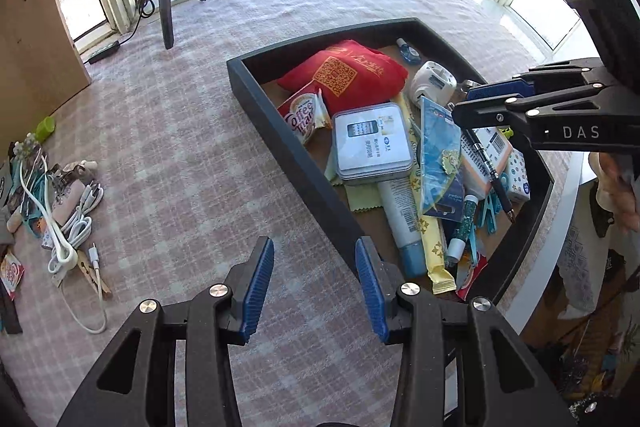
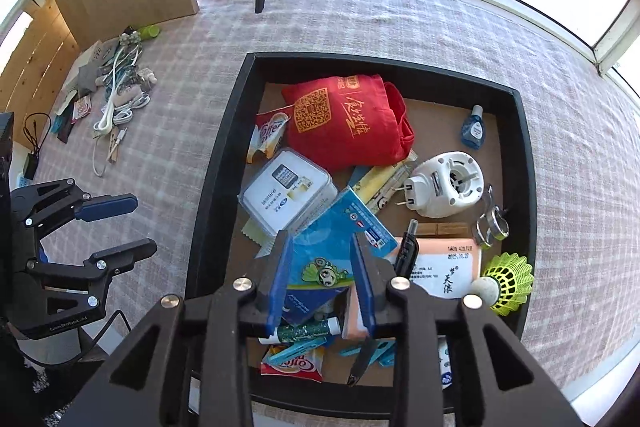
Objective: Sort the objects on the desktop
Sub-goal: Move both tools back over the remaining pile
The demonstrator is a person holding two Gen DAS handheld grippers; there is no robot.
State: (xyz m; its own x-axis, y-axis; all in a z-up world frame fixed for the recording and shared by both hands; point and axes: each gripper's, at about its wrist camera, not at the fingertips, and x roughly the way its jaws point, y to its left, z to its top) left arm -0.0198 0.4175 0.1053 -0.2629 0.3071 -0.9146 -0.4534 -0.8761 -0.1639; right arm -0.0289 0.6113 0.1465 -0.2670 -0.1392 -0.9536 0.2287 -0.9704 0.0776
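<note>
1. Hovering over the checked tablecloth [image 1: 168, 131] just left of the black tray [image 1: 256, 99], the left gripper [image 1: 316, 287] has its jaws parted, nothing between them.
2. Right gripper [image 2: 322, 283] hangs over the tray's near end, jaws apart, empty, above a blue packet [image 2: 320, 247].
3. Tray holds a red bag [image 2: 344, 123], a tin box [image 2: 286, 187], a white plug device [image 2: 444, 187], a shuttlecock [image 2: 508, 283].
4. Sorted pile with white cables [image 1: 68, 215] lies well apart, far left on the cloth.
</note>
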